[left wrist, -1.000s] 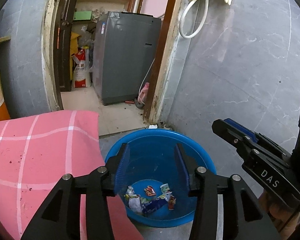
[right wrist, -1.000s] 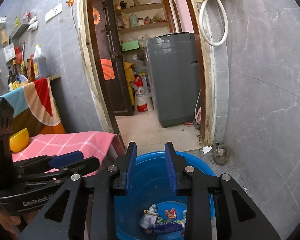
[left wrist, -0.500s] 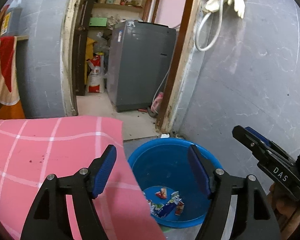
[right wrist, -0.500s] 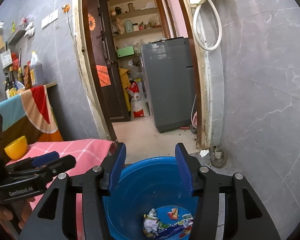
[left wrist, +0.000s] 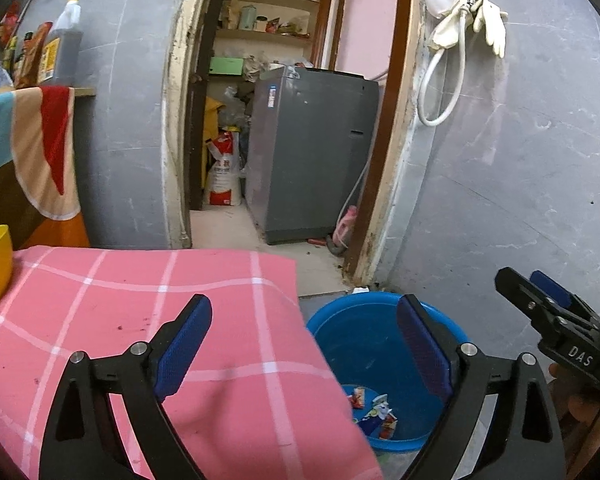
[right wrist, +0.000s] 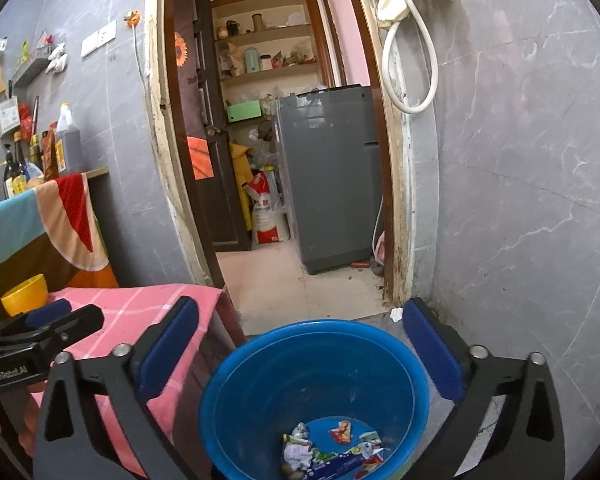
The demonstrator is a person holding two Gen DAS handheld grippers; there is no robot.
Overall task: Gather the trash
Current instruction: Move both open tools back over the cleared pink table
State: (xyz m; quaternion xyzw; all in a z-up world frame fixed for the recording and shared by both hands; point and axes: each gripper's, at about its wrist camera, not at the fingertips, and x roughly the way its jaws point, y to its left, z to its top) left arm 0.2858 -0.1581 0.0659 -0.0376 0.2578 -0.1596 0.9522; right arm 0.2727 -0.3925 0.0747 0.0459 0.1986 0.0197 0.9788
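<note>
both spread wide and empty: left gripper (left wrist: 304, 344) over the pink tabletop (left wrist: 140, 300) edge beside the blue bucket (right wrist: 312, 392), right gripper (right wrist: 300, 344) above its rim. wrappers (right wrist: 332, 450) at the bucket's bottom, likely freshly dropped.

**Count around the blue tub**

One blue tub (right wrist: 314, 380) stands on the floor. Inside it lie several crumpled wrappers (right wrist: 332, 450), too jumbled to count exactly. Beside the tub stands one table with a pink checked cloth (left wrist: 140, 320); beyond that cloth sits one yellow bowl (right wrist: 24, 300). Past the tub, through the doorway, stands one grey washing machine (right wrist: 328, 176).
</note>
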